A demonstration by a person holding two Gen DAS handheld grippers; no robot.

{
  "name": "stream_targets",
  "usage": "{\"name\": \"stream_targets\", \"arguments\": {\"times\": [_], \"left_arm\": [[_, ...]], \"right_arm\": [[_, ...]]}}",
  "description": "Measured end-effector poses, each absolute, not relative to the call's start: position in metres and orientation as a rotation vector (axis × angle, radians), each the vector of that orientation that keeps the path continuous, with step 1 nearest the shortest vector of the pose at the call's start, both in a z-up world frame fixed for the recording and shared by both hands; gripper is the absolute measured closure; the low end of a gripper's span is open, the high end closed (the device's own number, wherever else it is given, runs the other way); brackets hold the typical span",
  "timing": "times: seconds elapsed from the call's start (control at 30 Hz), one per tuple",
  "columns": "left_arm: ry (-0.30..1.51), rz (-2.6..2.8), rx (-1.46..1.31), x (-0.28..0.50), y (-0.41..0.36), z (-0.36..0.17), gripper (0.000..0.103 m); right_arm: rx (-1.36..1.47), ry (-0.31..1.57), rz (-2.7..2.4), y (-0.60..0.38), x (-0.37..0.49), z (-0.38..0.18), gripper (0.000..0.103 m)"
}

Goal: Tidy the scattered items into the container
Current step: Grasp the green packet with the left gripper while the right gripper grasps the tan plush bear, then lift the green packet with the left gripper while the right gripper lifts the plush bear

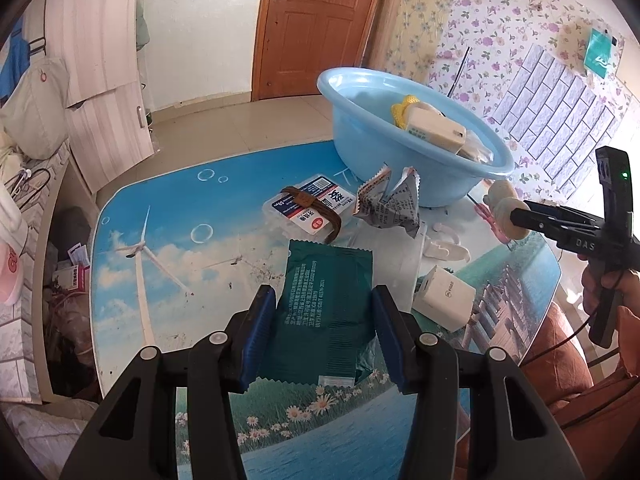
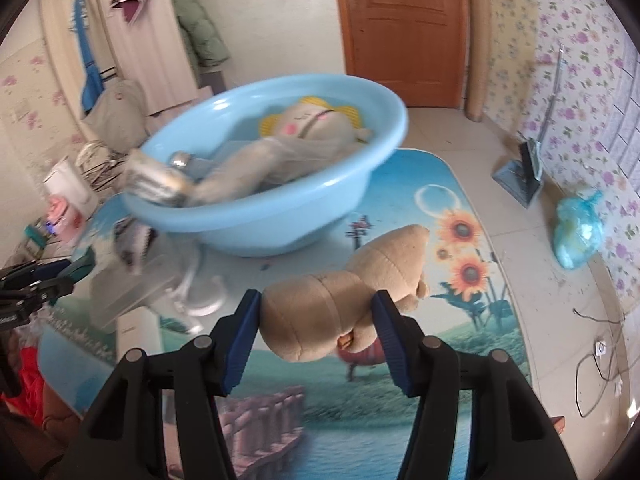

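My left gripper [image 1: 324, 294] is shut on a dark green packet [image 1: 332, 280], pinched between the blue pads above the table. My right gripper [image 2: 318, 298] is shut on a beige plush toy [image 2: 396, 256], held in front of the light blue basin [image 2: 248, 220]. Inside the basin lie a doll with yellow hair [image 2: 308, 124] and a white box [image 1: 436, 130]. On the table near the basin [image 1: 400, 168] remain a clear box with a brown strap [image 1: 308, 208], a crumpled silver wrapper [image 1: 390, 204], white hooks [image 1: 444, 248] and a white charger cube [image 1: 444, 300].
The table [image 1: 160, 208] has a printed sky and windmill cover and rounded edges. A wooden door [image 2: 404, 28] stands behind it. On the tiled floor to the right lie a dustpan [image 2: 520, 176], a blue plastic bag [image 2: 576, 232] and a cable [image 2: 596, 360].
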State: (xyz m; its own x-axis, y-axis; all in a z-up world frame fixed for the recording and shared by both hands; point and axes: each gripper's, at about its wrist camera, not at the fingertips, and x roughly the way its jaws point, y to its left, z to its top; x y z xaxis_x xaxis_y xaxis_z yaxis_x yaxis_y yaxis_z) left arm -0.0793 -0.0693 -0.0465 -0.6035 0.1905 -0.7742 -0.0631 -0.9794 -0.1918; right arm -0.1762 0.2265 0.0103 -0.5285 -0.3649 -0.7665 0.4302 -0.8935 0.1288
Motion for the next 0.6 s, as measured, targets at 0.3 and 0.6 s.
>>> {"name": "stream_targets", "arguments": {"times": [0.3,0.6], "left_arm": [[-0.233,2.696,-1.355,-0.073,-0.074,-0.053,0.054],[-0.22,2.694,-1.397,-0.071,-0.077,-0.065,0.054]], "right_arm": [[1.182,0.155,-2.396,0.227,-0.16,0.013,0.047],[1.208,0.184,-2.389,0.224,-0.156,0.009,0.047]]}}
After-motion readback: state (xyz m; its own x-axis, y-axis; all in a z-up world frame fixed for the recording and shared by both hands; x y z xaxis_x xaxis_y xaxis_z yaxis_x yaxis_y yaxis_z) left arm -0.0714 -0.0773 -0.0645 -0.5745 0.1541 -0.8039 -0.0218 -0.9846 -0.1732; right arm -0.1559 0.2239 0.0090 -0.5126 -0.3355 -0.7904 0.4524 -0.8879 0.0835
